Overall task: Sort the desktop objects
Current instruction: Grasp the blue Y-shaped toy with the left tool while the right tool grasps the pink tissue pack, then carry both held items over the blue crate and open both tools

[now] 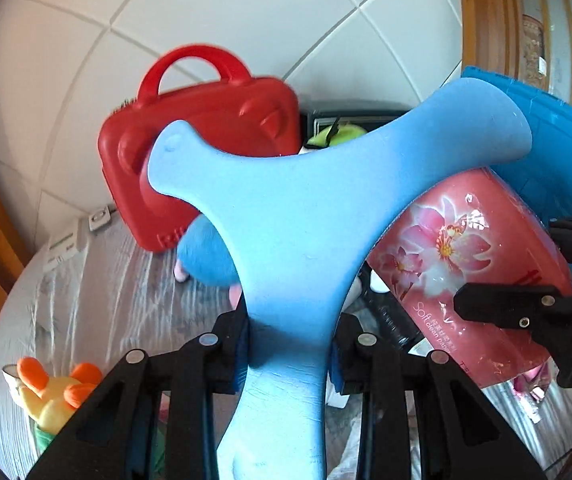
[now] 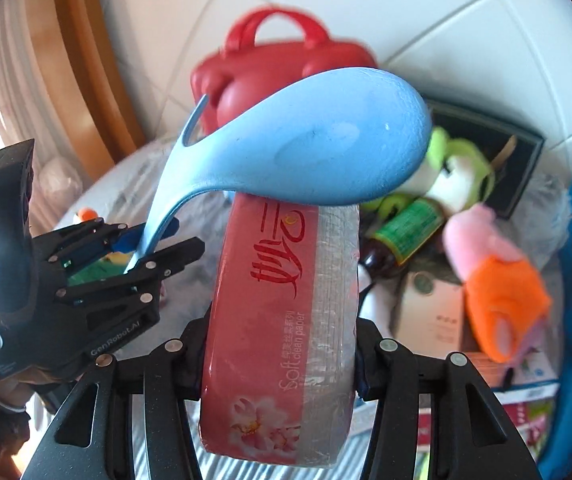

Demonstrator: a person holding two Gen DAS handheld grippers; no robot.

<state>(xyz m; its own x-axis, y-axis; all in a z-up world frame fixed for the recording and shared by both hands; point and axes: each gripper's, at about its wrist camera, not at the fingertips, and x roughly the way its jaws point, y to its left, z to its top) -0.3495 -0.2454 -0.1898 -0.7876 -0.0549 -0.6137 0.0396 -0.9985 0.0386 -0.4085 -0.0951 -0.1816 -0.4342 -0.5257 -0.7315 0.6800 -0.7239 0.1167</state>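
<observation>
Both grippers tilt downward above the cluttered table (image 1: 86,280). The left gripper (image 1: 290,356) clamps the blue spoon (image 1: 294,216) by its handle; the right gripper (image 2: 278,344) pinches the pink tissue pack (image 2: 282,320). The spoon's bowl hides much of the blurred red case (image 2: 286,60) behind.

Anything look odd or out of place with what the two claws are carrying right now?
Yes: the blue spoon in the left claw lies across the top of the tissue pack gripped by the right claw, crowding it.
</observation>
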